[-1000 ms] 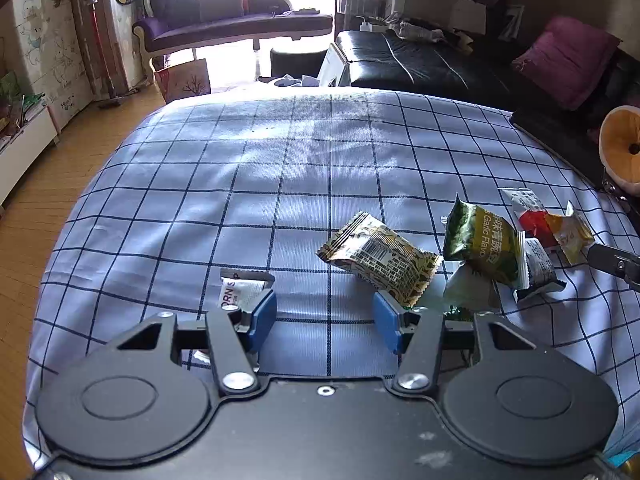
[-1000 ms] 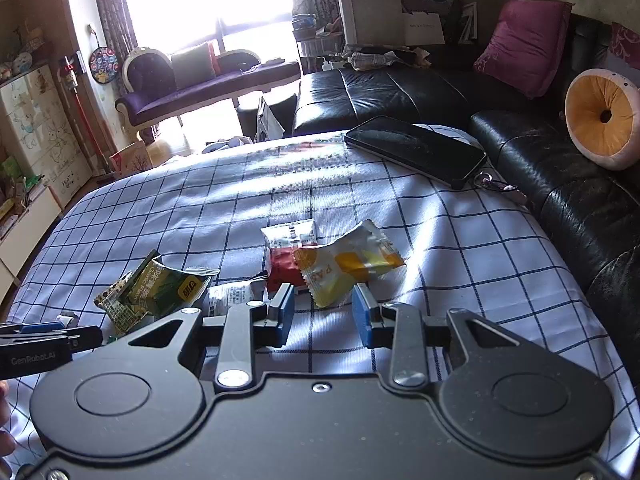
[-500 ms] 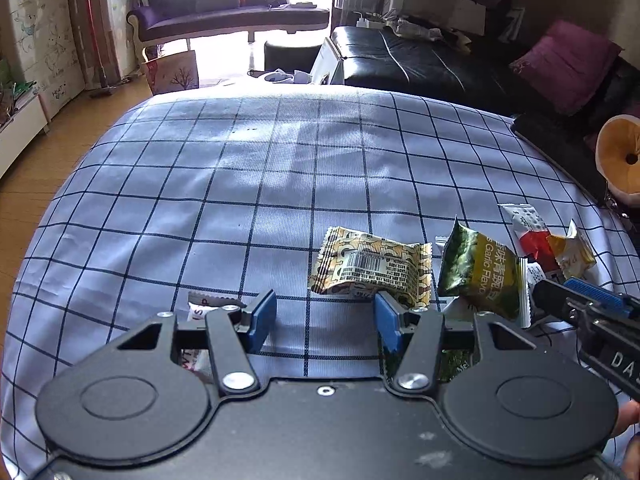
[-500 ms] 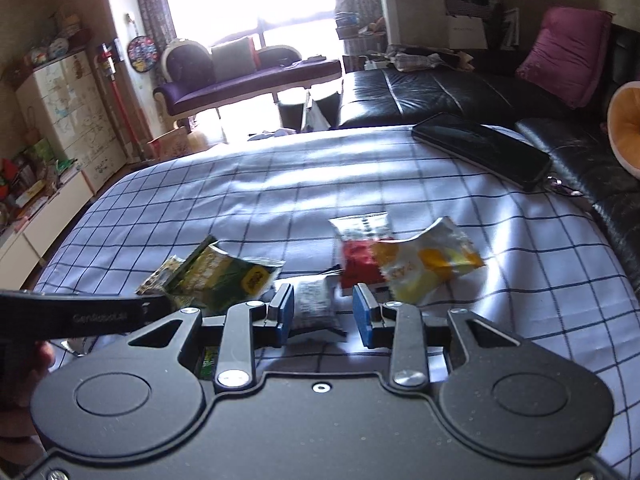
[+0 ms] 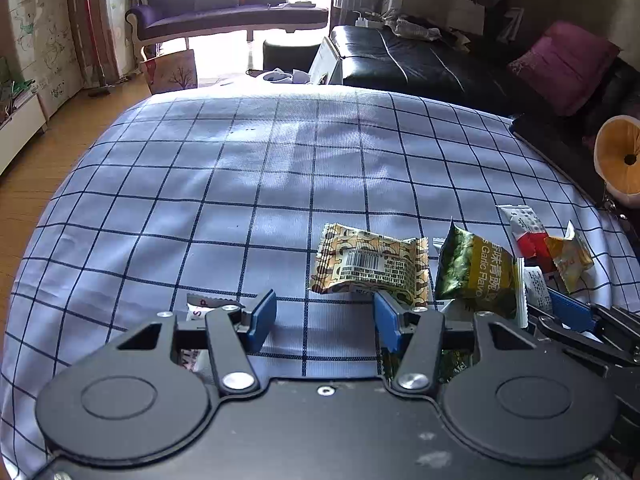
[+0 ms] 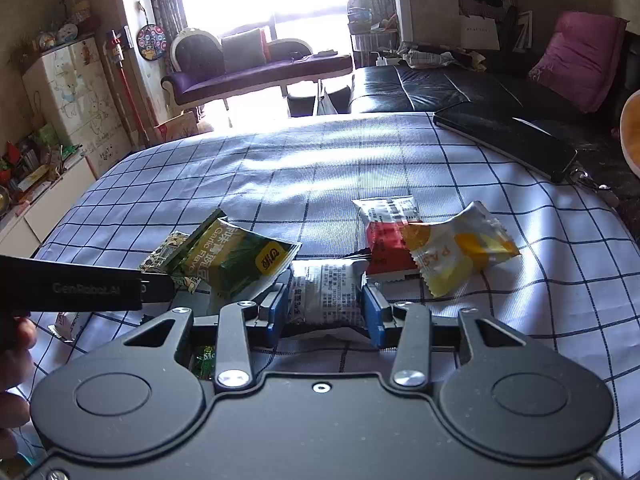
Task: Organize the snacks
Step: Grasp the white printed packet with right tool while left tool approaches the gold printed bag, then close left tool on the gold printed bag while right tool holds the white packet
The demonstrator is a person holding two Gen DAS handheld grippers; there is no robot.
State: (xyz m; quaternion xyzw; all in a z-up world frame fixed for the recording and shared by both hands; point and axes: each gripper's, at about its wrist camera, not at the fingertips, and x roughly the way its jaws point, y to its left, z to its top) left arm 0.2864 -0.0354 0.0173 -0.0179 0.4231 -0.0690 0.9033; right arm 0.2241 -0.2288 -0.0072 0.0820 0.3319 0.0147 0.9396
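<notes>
Straddling small grey-white printed foil snack packet (image 6: 326, 294) on checked tabletop (image 6: 360, 168): right hand-held gripper (image 6: 325, 307), jaws opening, packet between, not visibly pinched | left hand-held gripper (image 5: 325, 316) spread, empty | packet judged light, crinkly, slippery; best taken across puffed middle

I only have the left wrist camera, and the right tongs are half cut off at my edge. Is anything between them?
Observer: Yes, a white packet lies between the right tongs, whose jaws are opening.
Operator: What's just beyond it?
Observer: A red packet, with a yellow packet lying over its right side.
Operator: Anything else on the cloth that side?
Observer: A black phone at the far right edge.
</notes>
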